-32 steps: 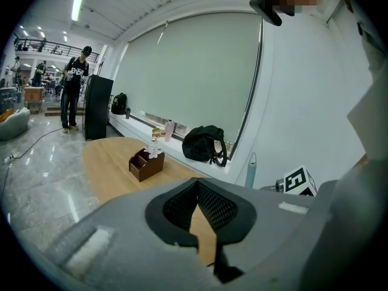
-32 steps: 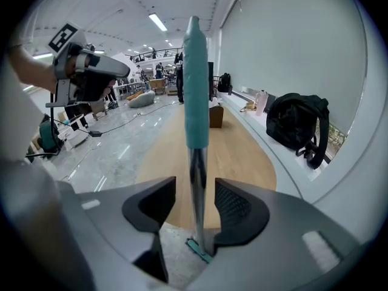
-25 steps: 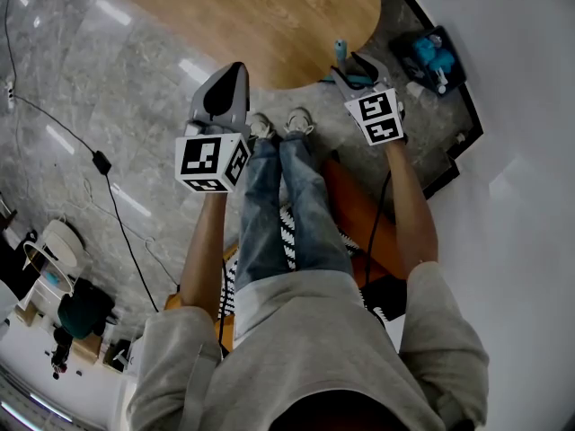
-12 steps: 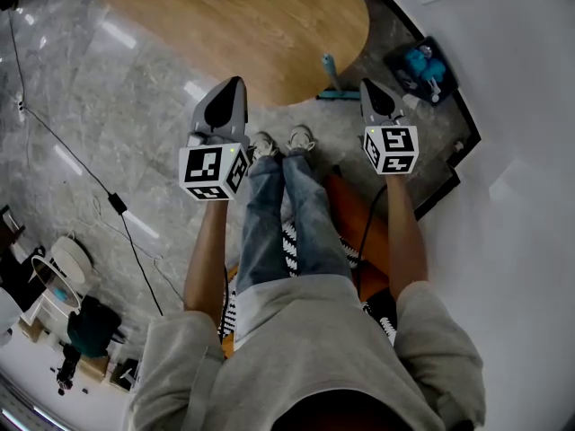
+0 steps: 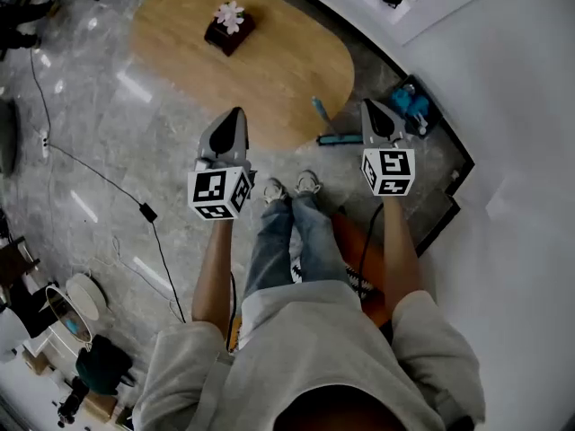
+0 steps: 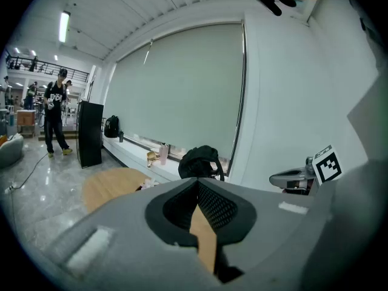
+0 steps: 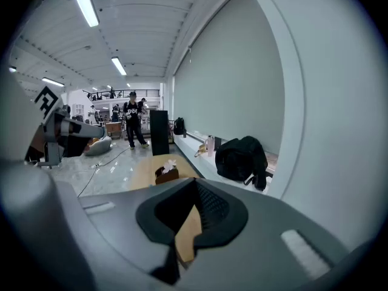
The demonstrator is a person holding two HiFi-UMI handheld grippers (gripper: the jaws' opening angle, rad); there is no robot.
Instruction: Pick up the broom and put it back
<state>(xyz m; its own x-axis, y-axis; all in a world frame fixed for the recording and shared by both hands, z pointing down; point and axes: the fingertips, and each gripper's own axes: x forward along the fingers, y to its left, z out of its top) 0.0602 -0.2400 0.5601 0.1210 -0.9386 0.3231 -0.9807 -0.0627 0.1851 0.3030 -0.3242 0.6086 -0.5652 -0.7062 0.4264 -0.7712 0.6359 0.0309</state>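
In the head view the broom [image 5: 336,136], a short one with a teal handle and a dark head, is on the grey floor at the edge of the wooden table [image 5: 269,57]. My right gripper [image 5: 369,107] hangs in the air just right of it, apart from it, jaws shut and empty. My left gripper [image 5: 235,113] is raised over the table's near edge, also shut with nothing in it. In the left gripper view the left gripper [image 6: 197,181] points at the window wall. In the right gripper view the right gripper [image 7: 195,182] points over the table.
A dark box with a flower [image 5: 228,25] sits on the table. A black tray with teal tools [image 5: 418,106] lies by the white wall at right. A black cable [image 5: 108,187] crosses the floor. A backpack [image 7: 242,156] rests on the sill. People stand far off.
Both grippers have risen. The right one, open beside the broom's handle a second ago, has shut empty and come away from it. The head view has tilted toward the table's far end.
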